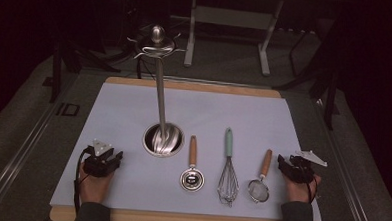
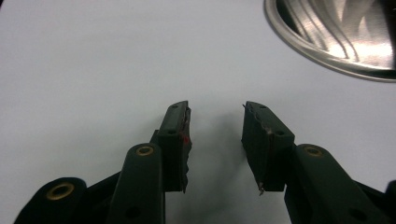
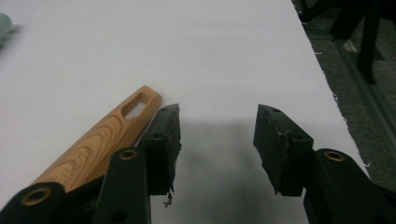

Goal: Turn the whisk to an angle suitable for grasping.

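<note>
- Where the white mat (image 1: 130, 187) meets the table's wooden edge at 6 o'clock, two hands rest, one at each near corner, palms down and forearms coming in from below.
- Left gripper (image 1: 113, 159) sits at 8 o'clock, jaws wide with nothing between them; bare mat lies ahead and to its left.
- Right gripper (image 1: 283, 162) sits at 4 o'clock, jaws wide and holding nothing; the mat's right edge is just beside it.
- Between the hands lie three tools in a row: a scoop (image 1: 192, 178), a whisk (image 1: 228, 181) and a strainer (image 1: 258, 189), each apart from its neighbour.
- Nearest the right gripper is the strainer, at its 9 o'clock.
- At centre stands a rack (image 1: 160, 96), its round base (image 1: 163, 139) at 1 o'clock from the left gripper.
- Left gripper view shows the base's steel rim (image 2: 299, 44) at upper right.
- Right gripper view shows the strainer's wooden handle (image 3: 105, 140) just beside the left-hand jaw, and the frayed mat edge (image 3: 334, 98).
</note>
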`<state>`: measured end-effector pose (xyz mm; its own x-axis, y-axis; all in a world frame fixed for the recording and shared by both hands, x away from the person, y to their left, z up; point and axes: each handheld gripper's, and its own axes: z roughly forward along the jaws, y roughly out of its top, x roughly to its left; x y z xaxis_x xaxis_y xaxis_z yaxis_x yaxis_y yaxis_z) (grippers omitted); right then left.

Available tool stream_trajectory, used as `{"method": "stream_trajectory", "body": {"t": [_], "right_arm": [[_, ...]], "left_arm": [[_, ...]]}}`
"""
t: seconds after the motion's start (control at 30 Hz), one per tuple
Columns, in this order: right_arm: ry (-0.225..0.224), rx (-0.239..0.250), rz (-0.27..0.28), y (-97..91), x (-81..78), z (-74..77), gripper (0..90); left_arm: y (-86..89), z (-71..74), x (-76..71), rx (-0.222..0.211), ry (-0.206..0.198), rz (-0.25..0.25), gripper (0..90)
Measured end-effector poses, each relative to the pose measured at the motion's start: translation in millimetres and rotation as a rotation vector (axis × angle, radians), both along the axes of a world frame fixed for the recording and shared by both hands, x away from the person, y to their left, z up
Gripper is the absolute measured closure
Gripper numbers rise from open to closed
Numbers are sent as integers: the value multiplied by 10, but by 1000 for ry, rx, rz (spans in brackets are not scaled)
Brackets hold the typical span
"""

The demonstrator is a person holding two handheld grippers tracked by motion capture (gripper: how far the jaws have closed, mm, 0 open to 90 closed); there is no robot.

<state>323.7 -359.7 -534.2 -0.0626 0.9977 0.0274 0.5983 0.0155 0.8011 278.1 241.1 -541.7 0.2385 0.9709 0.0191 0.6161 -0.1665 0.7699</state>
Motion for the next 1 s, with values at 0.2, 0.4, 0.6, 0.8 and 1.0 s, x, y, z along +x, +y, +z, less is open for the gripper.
{"method": "stream_trajectory", "body": {"t": [0.2, 0.4, 0.6, 0.8, 1.0], "right_arm": [[3, 16, 16, -13, 1, 2, 506], [1, 47, 26, -43, 2, 4, 519], [7, 98, 49, -29, -5, 18, 551], [13, 94, 91, 60, -5, 104, 578], [28, 60, 141, 181, 11, 189, 590]], "left_arm": [[-9, 4, -19, 4, -15, -21, 617], [-14, 5, -23, 10, -21, -27, 633], [-24, 3, -23, 17, -20, -38, 634], [-34, 4, -30, 27, -26, -47, 635], [-32, 7, -39, 25, -33, -45, 635]]}}
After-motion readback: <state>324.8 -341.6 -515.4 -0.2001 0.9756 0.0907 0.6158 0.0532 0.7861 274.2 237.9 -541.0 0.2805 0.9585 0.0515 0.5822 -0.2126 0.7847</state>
